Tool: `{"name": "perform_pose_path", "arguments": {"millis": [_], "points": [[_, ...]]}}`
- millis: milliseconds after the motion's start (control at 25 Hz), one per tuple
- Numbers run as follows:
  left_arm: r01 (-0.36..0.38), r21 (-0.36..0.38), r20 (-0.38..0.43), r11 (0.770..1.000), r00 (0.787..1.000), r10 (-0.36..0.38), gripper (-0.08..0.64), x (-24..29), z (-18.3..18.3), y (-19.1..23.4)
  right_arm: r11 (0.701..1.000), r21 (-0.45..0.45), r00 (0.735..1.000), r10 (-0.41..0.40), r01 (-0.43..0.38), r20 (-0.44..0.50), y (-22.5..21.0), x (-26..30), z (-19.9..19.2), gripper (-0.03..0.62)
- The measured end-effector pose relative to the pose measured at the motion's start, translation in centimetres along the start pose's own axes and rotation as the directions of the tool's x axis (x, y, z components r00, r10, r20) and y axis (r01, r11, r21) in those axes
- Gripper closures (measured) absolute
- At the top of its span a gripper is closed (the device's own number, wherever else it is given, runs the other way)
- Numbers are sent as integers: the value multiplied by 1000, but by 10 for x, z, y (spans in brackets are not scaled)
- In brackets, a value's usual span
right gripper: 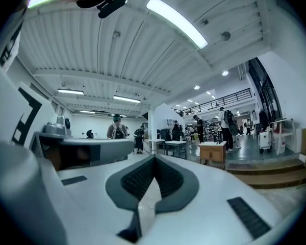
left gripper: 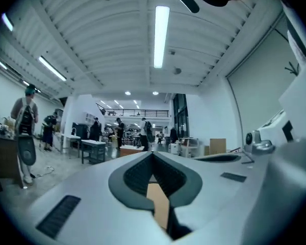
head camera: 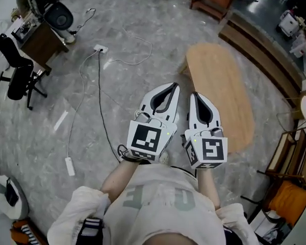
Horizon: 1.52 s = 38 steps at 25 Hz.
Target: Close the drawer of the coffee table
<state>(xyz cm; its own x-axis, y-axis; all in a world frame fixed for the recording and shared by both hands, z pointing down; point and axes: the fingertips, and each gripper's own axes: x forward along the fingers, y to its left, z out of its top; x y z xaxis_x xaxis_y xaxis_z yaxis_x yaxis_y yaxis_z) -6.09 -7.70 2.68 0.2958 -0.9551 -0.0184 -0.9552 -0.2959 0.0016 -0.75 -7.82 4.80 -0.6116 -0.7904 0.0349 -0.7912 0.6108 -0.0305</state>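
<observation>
The coffee table (head camera: pixel 222 86) is a long oval with a light wood top, seen from above on the grey marble floor; its drawer is hidden from this angle. Both grippers are held level at chest height, side by side, well above the table's near end. My left gripper (head camera: pixel 174 85) is shut with nothing in it, its tips meeting in the left gripper view (left gripper: pixel 153 153). My right gripper (head camera: pixel 195 94) hangs over the table's near left edge; its tips also meet (right gripper: pixel 154 158) and hold nothing. Both gripper views look out across the room, not at the table.
A power strip (head camera: pixel 100 48) with trailing cables lies on the floor to the left. A black office chair (head camera: pixel 18 70) and a wooden desk (head camera: pixel 41 42) stand far left. Wooden steps (head camera: pixel 260 45) run along the right, with an orange seat (head camera: pixel 290 198) nearer. People (left gripper: pixel 24 116) stand in the distance.
</observation>
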Motion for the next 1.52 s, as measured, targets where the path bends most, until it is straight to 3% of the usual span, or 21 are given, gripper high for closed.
{"name": "perform_pose_path", "arguments": {"millis": [160, 400, 1040, 1520], "points": [[-117, 27, 34, 993, 993, 116, 551, -30, 16, 12, 1000, -6, 999, 25, -25, 41, 24, -7, 5, 586], [-189, 57, -12, 980, 982, 190, 552, -56, -9, 19, 999, 6, 998, 52, -52, 31, 41, -16, -5, 586], [-183, 54, -6, 982, 983, 183, 552, -61, -9, 23, 994, -99, 999, 39, -37, 13, 48, -19, -4, 586], [-178, 60, 5, 982, 984, 178, 552, -65, -6, 21, 994, -103, 999, 38, -36, 16, 47, -23, -4, 586]]}}
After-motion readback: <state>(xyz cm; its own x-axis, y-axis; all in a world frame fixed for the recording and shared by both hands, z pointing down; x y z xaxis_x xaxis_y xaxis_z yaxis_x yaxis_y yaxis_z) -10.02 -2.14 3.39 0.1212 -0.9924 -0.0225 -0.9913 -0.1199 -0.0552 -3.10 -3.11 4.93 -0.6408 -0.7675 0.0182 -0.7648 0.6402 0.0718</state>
